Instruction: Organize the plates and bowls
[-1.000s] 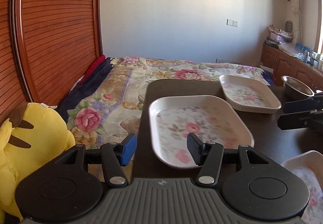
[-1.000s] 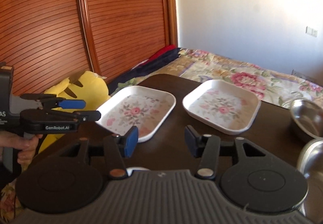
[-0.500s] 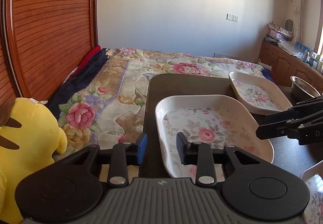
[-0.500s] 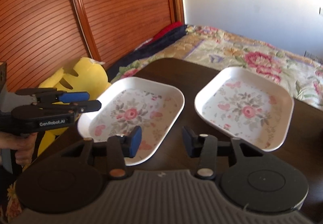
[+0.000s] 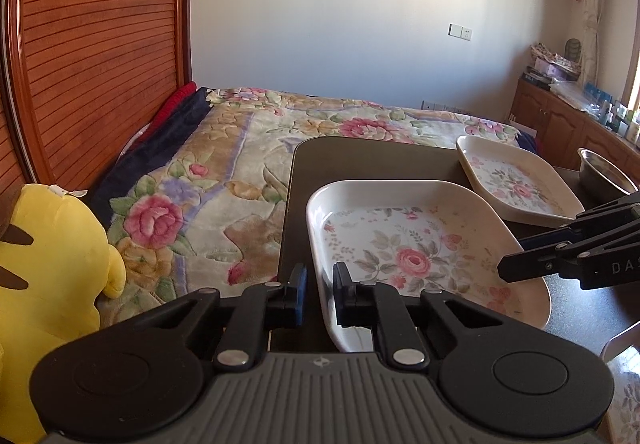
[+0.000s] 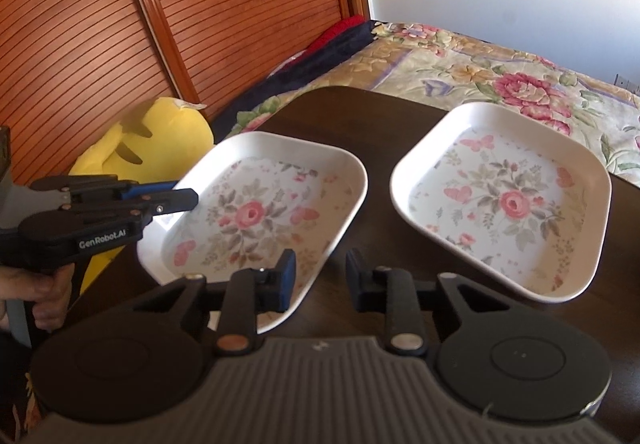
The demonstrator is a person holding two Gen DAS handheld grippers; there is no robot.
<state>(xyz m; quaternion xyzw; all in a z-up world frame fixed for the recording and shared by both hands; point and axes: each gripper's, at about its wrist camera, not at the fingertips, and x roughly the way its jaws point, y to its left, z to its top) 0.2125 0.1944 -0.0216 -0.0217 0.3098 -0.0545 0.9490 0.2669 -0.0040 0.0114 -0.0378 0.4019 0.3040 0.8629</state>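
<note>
A white floral plate lies on the dark table, near its left edge. My left gripper is shut on this plate's left rim; the right wrist view shows its fingers pinched on that rim. My right gripper straddles the same plate's opposite edge. Its jaws are closing, and a gap still shows between the right pad and the rim. A second floral plate lies flat further right, untouched.
A steel bowl stands past the second plate, and part of a third floral plate shows at the lower right. A yellow plush toy and a flowered bed lie left of the table, before slatted wooden panels.
Both grippers came in on the near plate from opposite sides. The left jaws closed onto its left rim. The right jaws narrowed around its other edge.
</note>
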